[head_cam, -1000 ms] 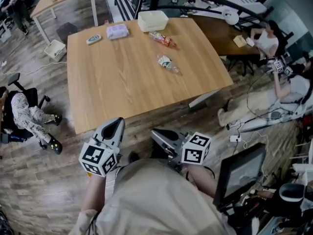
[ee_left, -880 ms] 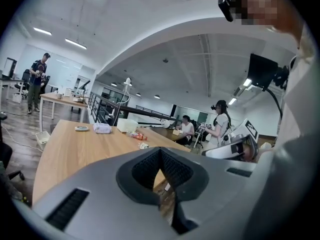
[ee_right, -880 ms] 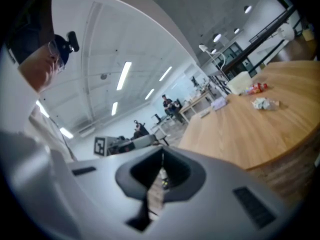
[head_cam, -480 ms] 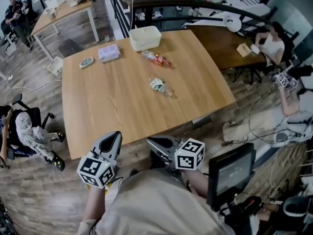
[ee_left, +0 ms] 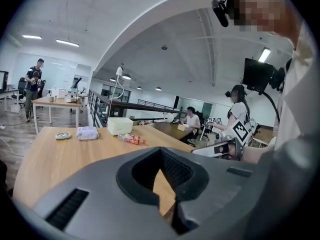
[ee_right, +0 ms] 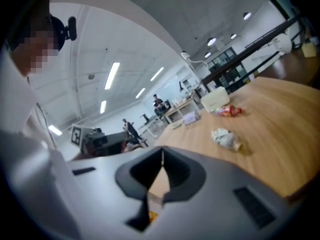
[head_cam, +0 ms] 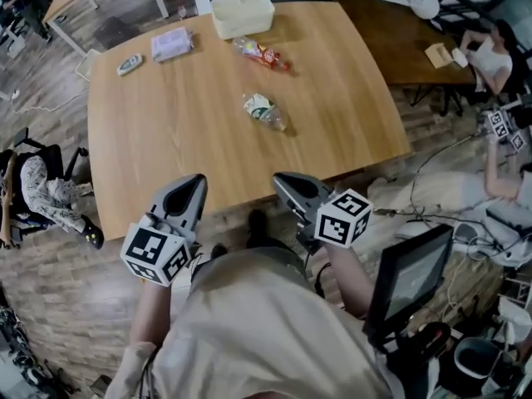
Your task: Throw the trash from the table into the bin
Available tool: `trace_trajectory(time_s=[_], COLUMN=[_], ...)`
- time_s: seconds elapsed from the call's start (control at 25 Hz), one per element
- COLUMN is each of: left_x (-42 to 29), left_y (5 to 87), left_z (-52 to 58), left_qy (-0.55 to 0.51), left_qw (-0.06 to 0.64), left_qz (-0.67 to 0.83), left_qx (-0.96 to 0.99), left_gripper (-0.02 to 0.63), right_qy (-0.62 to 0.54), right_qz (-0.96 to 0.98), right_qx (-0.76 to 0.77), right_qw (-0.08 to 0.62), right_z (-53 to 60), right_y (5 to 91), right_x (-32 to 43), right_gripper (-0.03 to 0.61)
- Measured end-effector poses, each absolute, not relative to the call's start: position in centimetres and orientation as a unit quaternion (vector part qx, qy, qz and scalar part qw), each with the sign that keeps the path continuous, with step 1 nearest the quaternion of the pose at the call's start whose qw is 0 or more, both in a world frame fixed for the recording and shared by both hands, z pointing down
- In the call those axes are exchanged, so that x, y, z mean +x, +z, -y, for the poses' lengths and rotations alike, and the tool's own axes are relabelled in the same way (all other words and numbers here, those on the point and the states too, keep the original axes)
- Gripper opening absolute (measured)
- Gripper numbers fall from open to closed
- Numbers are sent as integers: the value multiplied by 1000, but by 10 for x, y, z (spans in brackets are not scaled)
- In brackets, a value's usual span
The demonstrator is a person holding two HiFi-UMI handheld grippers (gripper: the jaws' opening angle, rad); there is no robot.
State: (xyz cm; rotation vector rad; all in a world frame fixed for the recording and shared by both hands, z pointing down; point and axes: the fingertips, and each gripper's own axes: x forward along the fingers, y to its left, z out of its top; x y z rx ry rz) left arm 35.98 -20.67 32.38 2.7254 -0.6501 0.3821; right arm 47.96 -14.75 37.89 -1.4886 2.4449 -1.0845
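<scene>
The left gripper (head_cam: pixel 193 191) has its jaws closed together and nothing is between them; the left gripper view shows only the table top through the small opening behind the tips. The right gripper (head_cam: pixel 291 186) is the same: jaws together and empty. Both are held side by side, a little apart from each other, with their tips just over the near edge of the wooden table (head_cam: pixel 150 156), and they point across it. The trash lies further on the table, well apart from both grippers: a crumpled plastic bottle (head_cam: pixel 263 110) near the middle, and beyond it a red snack wrapper (head_cam: pixel 261 54). Just behind the wrapper, at the far edge, stands a white box (head_cam: pixel 242 14). To the left of the box lie a pale purple packet (head_cam: pixel 171 44) and a small oval object (head_cam: pixel 129 64). Beside the table at the left there is a seated person (head_cam: pixel 37 191), and near the right gripper, at the right side, stands a dark monitor (head_cam: pixel 409 274)
</scene>
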Motion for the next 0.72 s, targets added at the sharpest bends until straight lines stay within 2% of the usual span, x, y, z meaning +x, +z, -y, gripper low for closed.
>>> trace_trajectory(time_s=[0.28, 0.52, 0.6, 0.64, 0.72], left_x=[380, 387, 387, 386, 385], left_y=[337, 347, 349, 349, 350], left_z=[221, 229, 232, 233, 234], left_qy=[153, 164, 168, 169, 172], left_qw=[167, 171, 172, 172, 172], left_qz=[235, 248, 254, 258, 265], left_qx=[945, 939, 937, 936, 933], left_gripper=[20, 20, 20, 20, 20], right_qy=[-367, -339, -347, -353, -351], right_qz=[-780, -727, -723, -723, -722], right_qx=[-505, -579, -577, -573, -572], right_qw=[-55, -145, -154, -157, -169], right_z=[185, 224, 234, 238, 244], right_y=[441, 498, 510, 515, 524], right_x=[530, 584, 589, 590, 592], right_gripper=[7, 17, 182, 243, 303])
